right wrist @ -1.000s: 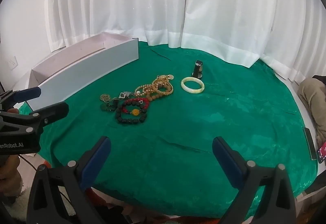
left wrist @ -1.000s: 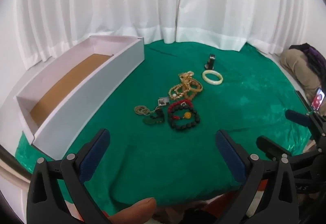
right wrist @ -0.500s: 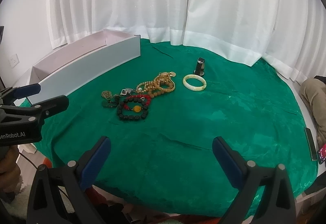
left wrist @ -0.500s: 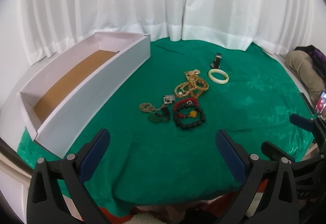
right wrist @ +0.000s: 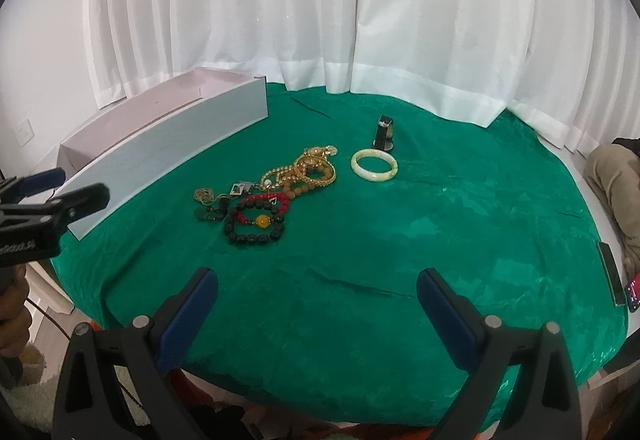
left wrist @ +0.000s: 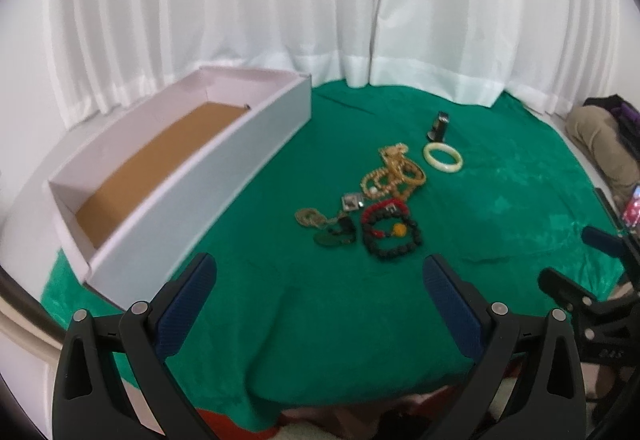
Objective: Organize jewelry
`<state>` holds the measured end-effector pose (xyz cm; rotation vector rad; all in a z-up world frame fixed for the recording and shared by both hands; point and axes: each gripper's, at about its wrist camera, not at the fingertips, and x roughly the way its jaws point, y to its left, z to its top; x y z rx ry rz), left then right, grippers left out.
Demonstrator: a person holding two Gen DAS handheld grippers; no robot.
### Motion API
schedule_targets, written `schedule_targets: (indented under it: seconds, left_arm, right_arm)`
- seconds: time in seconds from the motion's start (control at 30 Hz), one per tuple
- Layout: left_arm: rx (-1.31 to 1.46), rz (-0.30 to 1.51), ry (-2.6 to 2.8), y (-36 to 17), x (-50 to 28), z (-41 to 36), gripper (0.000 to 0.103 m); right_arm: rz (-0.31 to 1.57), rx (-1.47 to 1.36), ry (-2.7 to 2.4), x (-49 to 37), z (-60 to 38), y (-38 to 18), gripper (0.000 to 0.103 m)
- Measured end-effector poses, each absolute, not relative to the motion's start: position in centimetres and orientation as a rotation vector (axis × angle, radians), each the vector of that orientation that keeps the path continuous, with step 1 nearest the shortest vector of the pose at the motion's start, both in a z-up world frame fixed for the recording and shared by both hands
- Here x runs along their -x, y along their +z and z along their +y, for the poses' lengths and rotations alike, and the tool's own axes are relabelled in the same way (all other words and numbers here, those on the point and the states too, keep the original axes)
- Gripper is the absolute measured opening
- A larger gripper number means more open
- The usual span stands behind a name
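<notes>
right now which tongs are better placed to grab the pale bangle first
Probably right. Both tongs are open and empty, short of the jewelry. The pale bangle sits at the pile's right end, farthest from the white box, and the right tongs sit on that side; the left tongs sit nearer the box.

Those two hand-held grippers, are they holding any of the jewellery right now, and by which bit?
Nothing is held. The left hand-held gripper and the right hand-held gripper are both open above the green cloth, short of the jewellery pile.
</notes>
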<state>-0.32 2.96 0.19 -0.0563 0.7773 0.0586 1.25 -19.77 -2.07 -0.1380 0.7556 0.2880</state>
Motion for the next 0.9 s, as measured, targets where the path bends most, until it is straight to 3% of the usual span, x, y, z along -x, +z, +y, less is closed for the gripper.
schedule_targets:
  seconds: [0.9]
  left_arm:
    - [0.008, 0.827, 0.058, -1.8, 0.7, 1.7, 0.103]
  right_arm:
    - [0.752, 0.133, 0.312, -1.1, -19.9, -2.6, 0.102]
